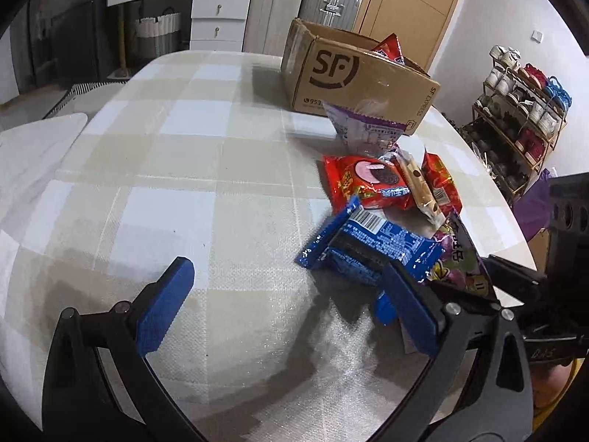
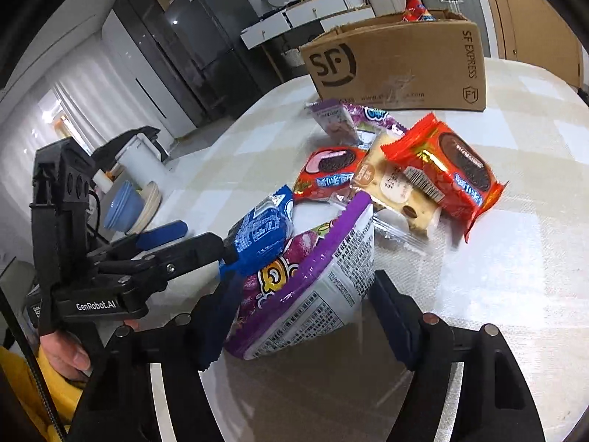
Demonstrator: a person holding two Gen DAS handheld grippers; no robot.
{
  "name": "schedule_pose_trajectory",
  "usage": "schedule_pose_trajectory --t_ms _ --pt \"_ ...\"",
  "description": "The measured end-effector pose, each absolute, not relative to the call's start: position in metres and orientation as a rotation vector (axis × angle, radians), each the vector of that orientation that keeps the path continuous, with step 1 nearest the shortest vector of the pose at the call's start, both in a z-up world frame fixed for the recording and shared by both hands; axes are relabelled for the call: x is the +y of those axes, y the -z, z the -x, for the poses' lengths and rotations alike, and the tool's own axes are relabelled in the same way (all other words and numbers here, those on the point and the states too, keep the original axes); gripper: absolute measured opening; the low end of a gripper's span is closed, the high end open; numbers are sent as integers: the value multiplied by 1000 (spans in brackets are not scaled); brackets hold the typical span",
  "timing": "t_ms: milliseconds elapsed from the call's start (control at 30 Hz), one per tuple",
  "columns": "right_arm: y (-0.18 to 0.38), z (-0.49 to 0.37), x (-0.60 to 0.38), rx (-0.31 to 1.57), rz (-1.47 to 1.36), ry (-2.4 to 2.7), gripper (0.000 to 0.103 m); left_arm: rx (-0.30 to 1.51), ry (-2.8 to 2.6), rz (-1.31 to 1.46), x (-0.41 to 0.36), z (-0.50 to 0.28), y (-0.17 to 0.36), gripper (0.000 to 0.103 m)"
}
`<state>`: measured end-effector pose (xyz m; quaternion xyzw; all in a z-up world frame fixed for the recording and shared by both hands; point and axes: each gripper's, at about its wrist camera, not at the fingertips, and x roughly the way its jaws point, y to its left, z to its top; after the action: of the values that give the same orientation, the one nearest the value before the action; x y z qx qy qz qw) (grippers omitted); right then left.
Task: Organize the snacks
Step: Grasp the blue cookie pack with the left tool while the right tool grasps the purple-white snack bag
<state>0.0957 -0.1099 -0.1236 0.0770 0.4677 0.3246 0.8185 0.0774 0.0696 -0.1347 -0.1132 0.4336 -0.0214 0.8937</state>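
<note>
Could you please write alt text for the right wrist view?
The right gripper straddles a purple snack bag on a checked table. Beyond lie red biscuit packs and a cardboard box.

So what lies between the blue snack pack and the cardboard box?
In the left wrist view, between the blue snack pack and the cardboard box lie a red cookie pack and a pale purple packet.
</note>
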Motion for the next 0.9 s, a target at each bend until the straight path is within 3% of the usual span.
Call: schedule_pose_trajectory --t_ms 33,333,567,900 --pt "125 -96 -109 1001 -171 -696 63 900 45 239 69 -77 135 102" --pt "125 -97 -127 989 -289 -726 51 922 37 237 68 -73 138 102" --pt "120 -91 -141 957 -341 -732 35 941 16 216 65 -68 135 102" --pt "113 -80 -170 896 -398 -723 34 975 -11 177 54 -65 133 102"
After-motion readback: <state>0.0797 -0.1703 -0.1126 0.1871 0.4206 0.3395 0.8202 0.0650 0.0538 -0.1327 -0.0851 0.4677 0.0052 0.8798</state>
